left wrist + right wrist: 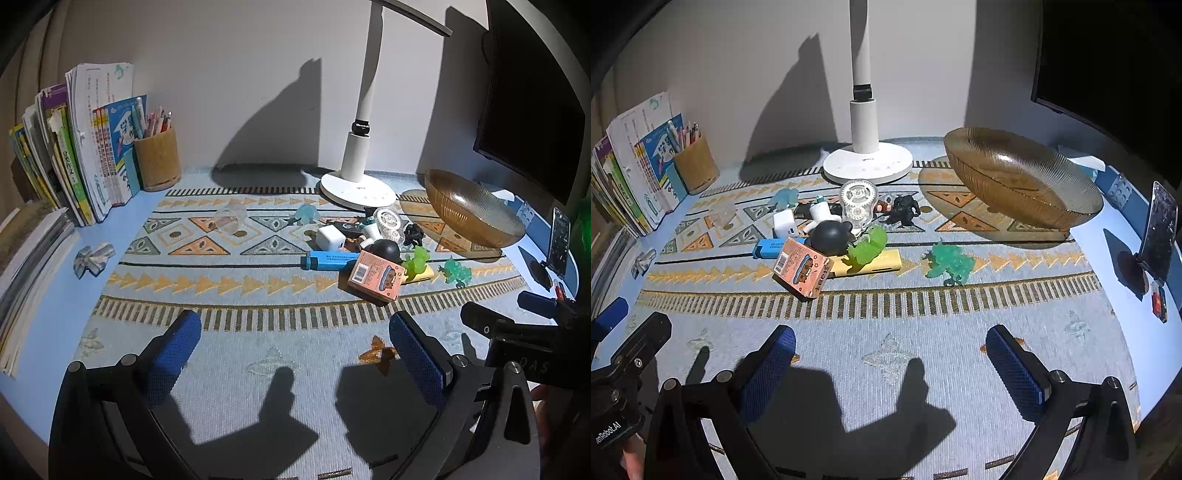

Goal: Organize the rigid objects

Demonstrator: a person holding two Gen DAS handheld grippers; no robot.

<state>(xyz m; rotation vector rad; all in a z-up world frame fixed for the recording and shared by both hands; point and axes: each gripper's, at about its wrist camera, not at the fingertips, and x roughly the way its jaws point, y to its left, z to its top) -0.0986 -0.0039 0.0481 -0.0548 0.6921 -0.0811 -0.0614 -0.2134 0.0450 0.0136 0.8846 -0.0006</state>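
1. The clutter of small rigid things, among them the pink box (802,271) and green figure (950,263), lies well ahead of both jaws, probably awaiting sorting.
2. The amber bowl (1021,181), ahead-right, looks like their likely home.
3. Left gripper (295,356) and right gripper (892,373): jaws wide apart, empty, above the bench (1104,243).

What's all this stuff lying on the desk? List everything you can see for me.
Bowl: one, amber, empty, back right.
Lamp: one, white, back centre.
Toy pile: black, white, clear pieces, mat centre.
Pink box: one, front of pile.
Blue marker: one, left of pile.
Green figures: two, right of pile.
Books: a row, back left.
Pen cup: one, tan, beside books.
Phone: one, on stand, far right.
Mat: one, patterned.
Left gripper: open, empty.
Right gripper: open, empty.
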